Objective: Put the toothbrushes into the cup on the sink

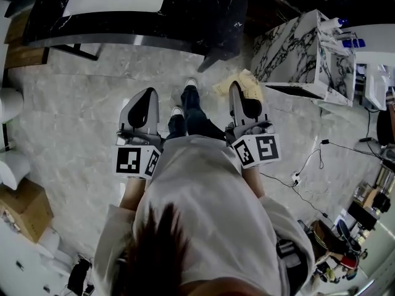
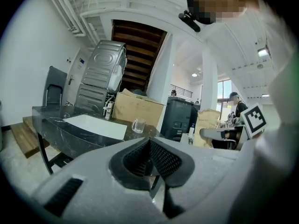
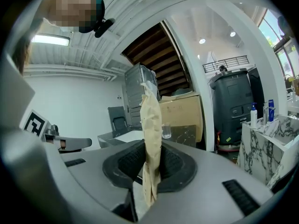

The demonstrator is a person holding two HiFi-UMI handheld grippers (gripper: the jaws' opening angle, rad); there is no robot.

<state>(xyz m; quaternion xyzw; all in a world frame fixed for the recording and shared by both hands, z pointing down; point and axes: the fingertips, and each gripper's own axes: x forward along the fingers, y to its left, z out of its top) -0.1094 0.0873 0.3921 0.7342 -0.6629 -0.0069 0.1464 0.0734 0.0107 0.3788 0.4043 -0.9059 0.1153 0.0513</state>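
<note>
Cup (image 2: 138,125) on dark bench (image 2: 51,121), just right of white sink (image 2: 98,126), centre frame, ahead of both claws; neither clearly nearer. Right claw (image 3: 152,166) clamps upright cream packet (image 3: 150,125); toothbrush inside not discernible. Left claw (image 2: 149,158) closed, empty.

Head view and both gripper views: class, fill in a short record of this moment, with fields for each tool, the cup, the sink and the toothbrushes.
left tool: shut, nothing between its jaws
right tool: shut on a beige sheet, cloth or paper, standing upright
cup: clear glass, upright on the dark counter, beside the sink
sink: white, set in that counter
toothbrushes: none visible
</note>
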